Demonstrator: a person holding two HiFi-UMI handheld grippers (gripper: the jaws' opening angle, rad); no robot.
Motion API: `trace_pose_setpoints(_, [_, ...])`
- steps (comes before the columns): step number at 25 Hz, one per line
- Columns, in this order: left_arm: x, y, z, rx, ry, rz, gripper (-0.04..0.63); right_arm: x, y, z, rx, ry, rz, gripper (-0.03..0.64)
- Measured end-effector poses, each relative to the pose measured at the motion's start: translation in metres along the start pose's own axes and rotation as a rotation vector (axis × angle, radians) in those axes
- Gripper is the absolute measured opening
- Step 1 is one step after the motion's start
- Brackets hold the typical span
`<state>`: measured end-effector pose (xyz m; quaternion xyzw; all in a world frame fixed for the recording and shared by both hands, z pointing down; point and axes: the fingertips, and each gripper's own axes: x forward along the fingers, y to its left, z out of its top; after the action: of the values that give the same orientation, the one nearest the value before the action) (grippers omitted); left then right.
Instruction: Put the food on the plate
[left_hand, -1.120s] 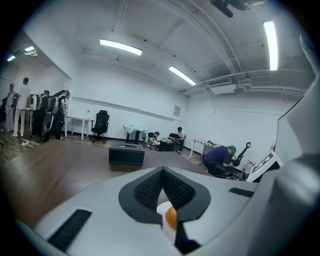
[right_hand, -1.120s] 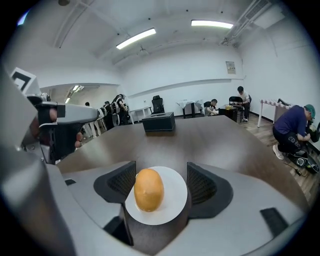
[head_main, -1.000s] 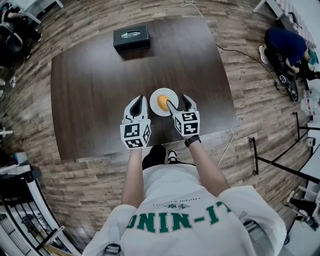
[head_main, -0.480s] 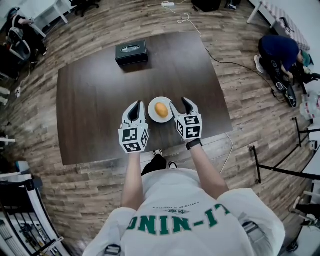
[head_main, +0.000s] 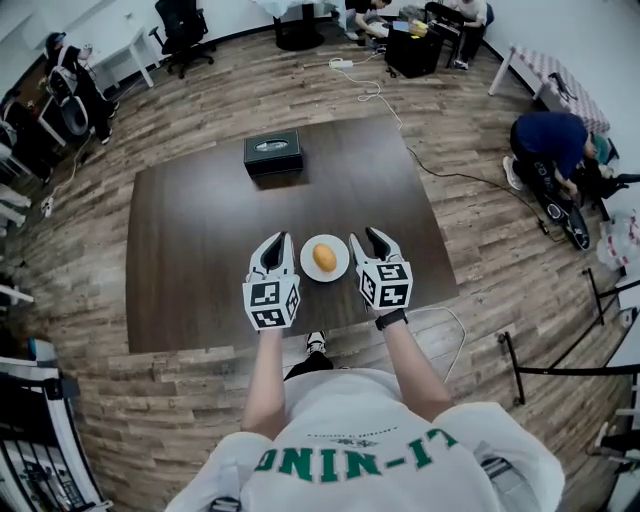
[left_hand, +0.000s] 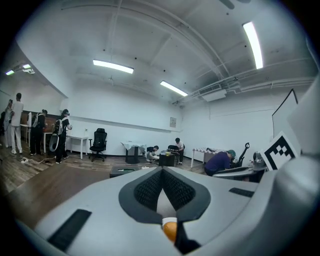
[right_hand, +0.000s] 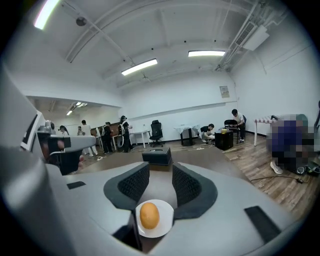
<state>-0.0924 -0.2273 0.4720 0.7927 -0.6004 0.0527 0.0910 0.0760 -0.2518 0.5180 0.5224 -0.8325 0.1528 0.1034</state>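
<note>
An orange-yellow roundish food (head_main: 324, 258) lies on a small white plate (head_main: 340, 270) near the front edge of the dark table (head_main: 200, 230). My left gripper (head_main: 281, 243) is just left of the plate, shut and empty, its tips (left_hand: 162, 171) meeting. My right gripper (head_main: 363, 239) is just right of the plate. Its jaws (right_hand: 160, 171) are closing, a gap still shows, and nothing is between them. In the right gripper view the food (right_hand: 149, 215) and plate (right_hand: 165, 227) lie below the jaws. The food (left_hand: 170, 231) peeks below the left jaws.
A black box (head_main: 273, 153) stands at the table's far side and also shows as the black box (right_hand: 157, 156) straight ahead of the right jaws. Cables run over the wooden floor to the right. People, chairs and tables are around the room.
My right gripper has drawn back from over the plate to beside it, and its jaws have narrowed. The left gripper stays by the plate. The head view has tilted up.
</note>
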Motion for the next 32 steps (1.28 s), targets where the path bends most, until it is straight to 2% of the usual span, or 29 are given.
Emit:
trace_pose_setpoints(4, [-0.013,0.001,0.010,0.002,-0.002,0.009,0.012,-0.016,0.009,0.022,0.002,-0.052,0.017,0.143])
trace_pose_setpoints(14, [-0.041,0.000,0.051,0.040,-0.067,0.021,0.012,-0.047,0.026,0.071,-0.052,-0.165,0.012,0.101])
trace_pose_setpoints(19, [-0.051,0.001,0.065,0.037,-0.092,0.026,0.012,-0.059,0.033,0.087,-0.090,-0.200,-0.014,0.075])
trace_pose_setpoints(24, [-0.062,0.007,0.075,0.043,-0.103,0.040,0.012,-0.071,0.038,0.105,-0.067,-0.238,-0.018,0.053])
trace_pose_setpoints(28, [-0.067,0.008,0.086,0.045,-0.117,0.044,0.012,-0.077,0.042,0.119,-0.121,-0.240,-0.043,0.031])
trace_pose_setpoints(32, [-0.072,0.008,0.092,0.044,-0.121,0.050,0.012,-0.085,0.044,0.129,-0.125,-0.256,-0.043,0.018])
